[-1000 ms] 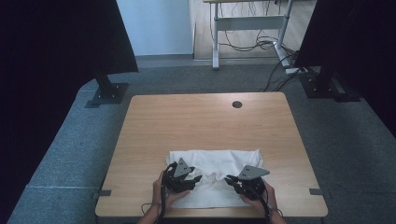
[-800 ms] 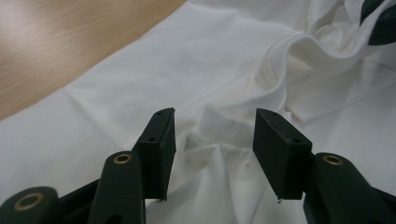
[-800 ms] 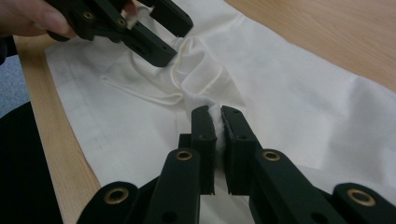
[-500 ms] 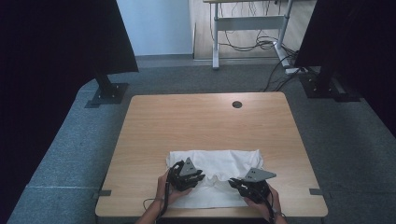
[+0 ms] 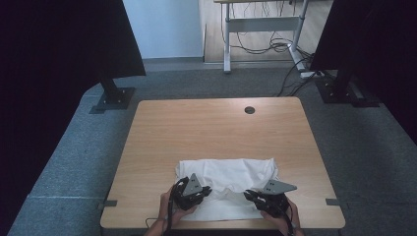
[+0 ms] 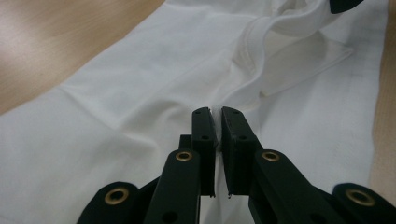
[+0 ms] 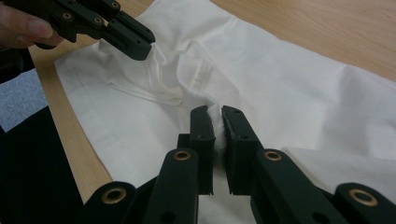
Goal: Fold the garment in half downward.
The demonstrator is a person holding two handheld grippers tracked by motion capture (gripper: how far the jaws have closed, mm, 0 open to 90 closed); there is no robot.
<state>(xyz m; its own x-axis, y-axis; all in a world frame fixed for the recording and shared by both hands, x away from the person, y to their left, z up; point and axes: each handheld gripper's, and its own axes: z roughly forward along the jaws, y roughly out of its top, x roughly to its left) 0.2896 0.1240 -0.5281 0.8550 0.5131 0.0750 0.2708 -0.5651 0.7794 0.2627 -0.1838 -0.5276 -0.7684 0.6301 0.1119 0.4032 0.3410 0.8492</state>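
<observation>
— What stands behind the wooden table (image 5: 196,132)?
— Grey carpet (image 5: 74,162), and a desk frame (image 5: 227,44) with a tangle of cables (image 5: 265,46) on the floor beneath it.
— And at the sides?
— Dark panels (image 5: 59,44) on black stands (image 5: 112,96). A round grommet hole (image 5: 250,109) sits near the table's far edge.

I'm holding both grippers low and near each other, forearms entering from below. Left gripper (image 5: 195,191) jaws have just been closing, now pinched together; right gripper (image 5: 265,199) jaws pinched too.
</observation>
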